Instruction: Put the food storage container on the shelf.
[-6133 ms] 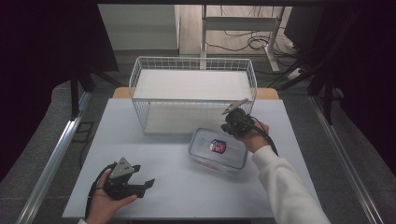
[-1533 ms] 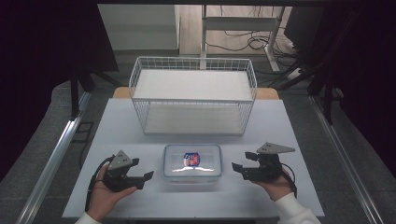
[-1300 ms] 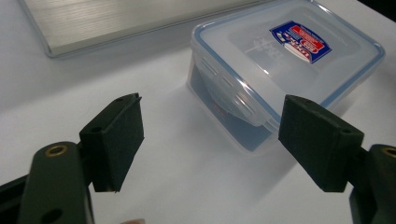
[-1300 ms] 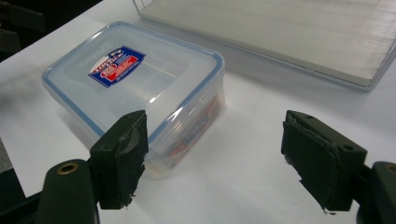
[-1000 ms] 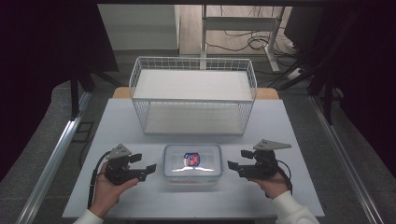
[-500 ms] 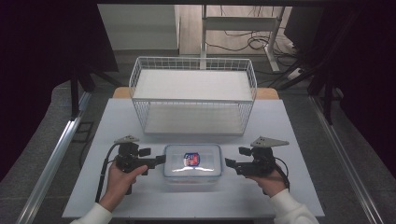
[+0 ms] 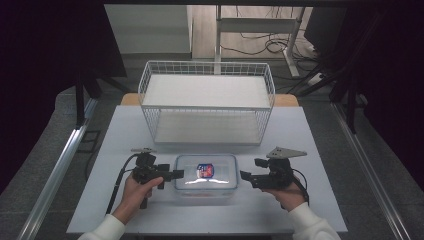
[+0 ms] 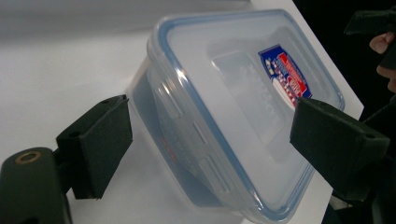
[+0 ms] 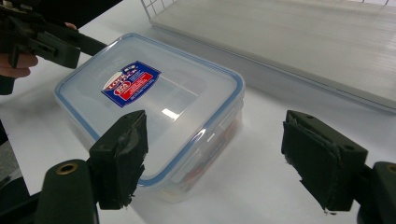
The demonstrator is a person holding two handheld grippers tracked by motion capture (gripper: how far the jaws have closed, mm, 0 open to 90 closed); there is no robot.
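A clear plastic box with a blue-rimmed lid and a red-and-blue label lies on the white table, near its front. My left gripper is at the box's left end. In the left gripper view the box lies between the jaws of that gripper, which have just been opening; the pads stand apart from it. My right gripper points at the box's right end, open. In the right gripper view a corner of the box sits between that gripper's wide jaws.
A white wire basket with a flat white shelf on top stands behind the box at the table's far side. The table's front edge runs just below the hands. Dark floor, a metal rail and cables surround the table.
The left gripper has slid right up to the box's left end and its jaws have spread. The right gripper has stayed put. The box came earlier from the right to the front middle.
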